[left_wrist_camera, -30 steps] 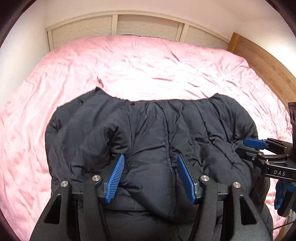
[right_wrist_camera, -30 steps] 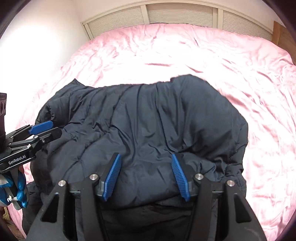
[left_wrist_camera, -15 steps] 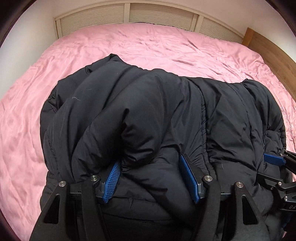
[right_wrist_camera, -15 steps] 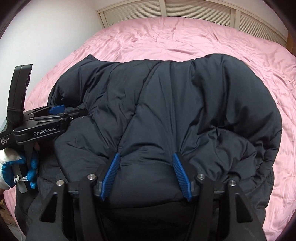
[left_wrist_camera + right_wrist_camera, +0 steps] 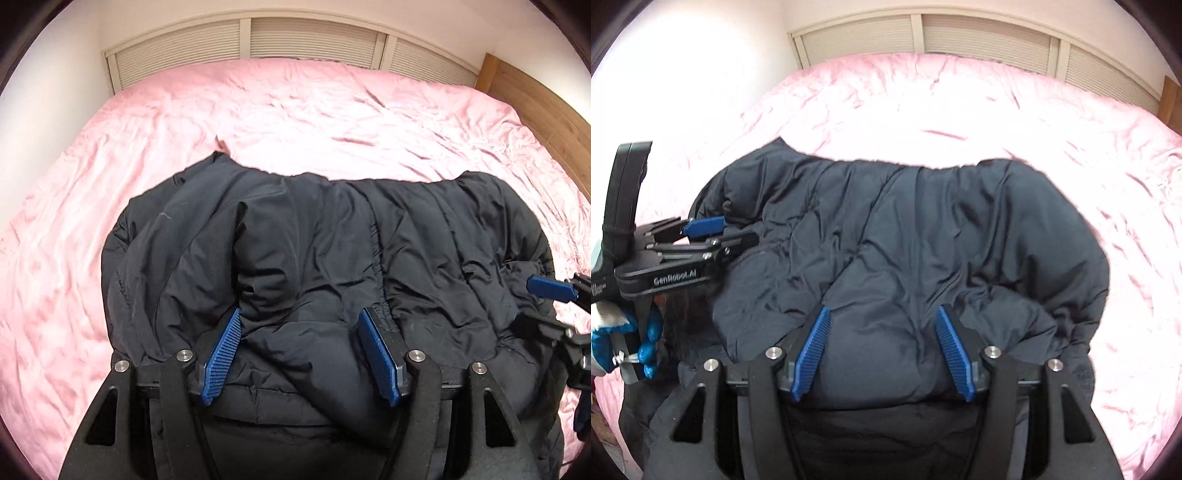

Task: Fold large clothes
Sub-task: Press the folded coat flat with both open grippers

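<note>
Folding step: both grippers, left gripper (image 5: 301,350) and right gripper (image 5: 882,350), each clamp the black puffer jacket (image 5: 332,266) on the pink bed (image 5: 295,118); next, lay the near edge flat.

I count one black quilted puffer jacket (image 5: 332,266), bunched in a single heap. Under it lies one bed with a crumpled pink satin cover (image 5: 332,110). I have two black two-finger grippers in sight: my left gripper (image 5: 300,317) and my right gripper (image 5: 882,315), each with two blue ribbed pads (image 5: 223,354), four pads in all. Behind the bed I count three cream louvred panels (image 5: 314,37). One wooden headboard (image 5: 535,99) shows along the side. One hand in a blue-and-white glove (image 5: 624,343) is visible.
</note>
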